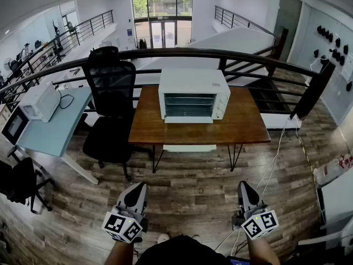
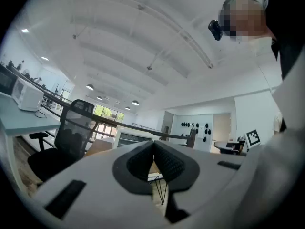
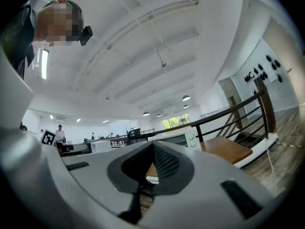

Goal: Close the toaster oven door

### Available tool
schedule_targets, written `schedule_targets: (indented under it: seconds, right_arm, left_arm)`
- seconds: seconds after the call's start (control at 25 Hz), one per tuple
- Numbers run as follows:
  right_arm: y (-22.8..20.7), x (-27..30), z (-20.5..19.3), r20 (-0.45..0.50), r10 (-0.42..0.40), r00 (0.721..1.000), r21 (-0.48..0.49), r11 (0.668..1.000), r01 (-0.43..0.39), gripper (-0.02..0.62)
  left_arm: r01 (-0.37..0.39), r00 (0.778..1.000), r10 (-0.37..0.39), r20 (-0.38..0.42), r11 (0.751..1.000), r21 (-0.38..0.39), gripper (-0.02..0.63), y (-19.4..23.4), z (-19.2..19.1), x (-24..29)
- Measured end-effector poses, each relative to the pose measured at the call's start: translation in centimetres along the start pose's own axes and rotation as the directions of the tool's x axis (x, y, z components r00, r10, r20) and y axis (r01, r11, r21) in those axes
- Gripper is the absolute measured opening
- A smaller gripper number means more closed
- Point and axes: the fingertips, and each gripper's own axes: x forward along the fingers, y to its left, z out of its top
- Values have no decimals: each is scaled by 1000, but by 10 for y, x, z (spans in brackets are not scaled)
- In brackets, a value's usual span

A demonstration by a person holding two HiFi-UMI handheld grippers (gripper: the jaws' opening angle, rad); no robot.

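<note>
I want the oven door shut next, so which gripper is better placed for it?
The right gripper, narrowly. Both hang shut and far from the open door, but the chair crowds the left gripper's side of the table.

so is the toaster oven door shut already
No, the toaster oven door lies folded down, its inside showing.

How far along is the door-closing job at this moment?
Done: nothing; the toaster oven on the wooden table has its door folded down, open. In hand: nothing; left gripper and right gripper are shut, empty, low, well short of the table. Remaining: approach and swing the door up.
</note>
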Motion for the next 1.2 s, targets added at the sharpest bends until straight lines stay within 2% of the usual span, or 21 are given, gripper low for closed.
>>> schedule_targets:
  seconds: [0.4, 0.6, 0.96, 1.2]
  right_arm:
    - [18, 16, -2, -2, 8, 1000, -3, 1000, -8, -5]
    - [27, 22, -7, -7, 17, 1000, 42, 999, -16, -5]
    - [57, 32, -4, 4, -11, 1000, 43, 999, 11, -3]
    - [83, 30, -14, -3, -24, 1000, 46, 999, 24, -3]
  left_arm:
    - [5, 1000, -5, 0, 1000, -14, 10, 20, 2, 0]
    - [9, 1000, -9, -3, 1000, -17, 9, 30, 5, -5]
    - [38, 999, -38, 1, 999, 8, 11, 55, 16, -23]
    - [54, 998, -55, -17, 998, -34, 10, 72, 5, -33]
